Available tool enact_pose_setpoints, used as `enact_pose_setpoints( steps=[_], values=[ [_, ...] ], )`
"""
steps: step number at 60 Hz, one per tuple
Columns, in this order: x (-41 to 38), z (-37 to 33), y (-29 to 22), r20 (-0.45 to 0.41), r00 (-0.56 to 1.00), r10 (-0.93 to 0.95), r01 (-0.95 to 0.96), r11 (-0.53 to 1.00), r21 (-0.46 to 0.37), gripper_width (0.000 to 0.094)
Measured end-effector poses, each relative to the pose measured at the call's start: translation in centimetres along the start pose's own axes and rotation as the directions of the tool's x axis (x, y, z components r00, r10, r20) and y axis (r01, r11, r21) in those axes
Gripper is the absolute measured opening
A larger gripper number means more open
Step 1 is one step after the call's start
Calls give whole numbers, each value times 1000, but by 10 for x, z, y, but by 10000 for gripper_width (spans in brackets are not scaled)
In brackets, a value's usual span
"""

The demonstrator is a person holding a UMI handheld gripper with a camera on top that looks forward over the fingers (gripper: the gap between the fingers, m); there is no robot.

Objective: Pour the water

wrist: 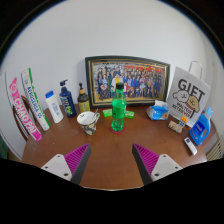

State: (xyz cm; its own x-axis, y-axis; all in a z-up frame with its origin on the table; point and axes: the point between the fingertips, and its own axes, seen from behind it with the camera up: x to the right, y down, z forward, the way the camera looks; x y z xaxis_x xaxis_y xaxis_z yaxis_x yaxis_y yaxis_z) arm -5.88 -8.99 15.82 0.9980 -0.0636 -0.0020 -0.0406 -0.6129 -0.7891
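Observation:
A green plastic bottle point(118, 110) with a green cap stands upright on the brown wooden table point(110, 160), beyond my fingers and about midway between them. To its left sits a small white cup point(88, 122) with a dark pattern. My gripper point(112, 158) is open, its two purple pads spread wide with only bare tabletop between them. It hangs well short of the bottle and touches nothing.
A framed group photo point(127, 80) leans on the wall behind the bottle. Left stand toiletry bottles point(58, 102) and tubes point(30, 100). Right are a "GIFT" paper bag point(186, 98), a blue bowl point(158, 112) and a blue-and-white item point(200, 128).

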Motion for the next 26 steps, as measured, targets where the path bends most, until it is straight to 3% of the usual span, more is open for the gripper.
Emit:
enact_pose_setpoints(
  steps=[19, 26],
  values=[
    [7, -73, 39, 12, 999, -29, 29, 999, -20, 854],
    [3, -90, 37, 44, 997, -61, 60, 998, 18, 856]
  ],
)
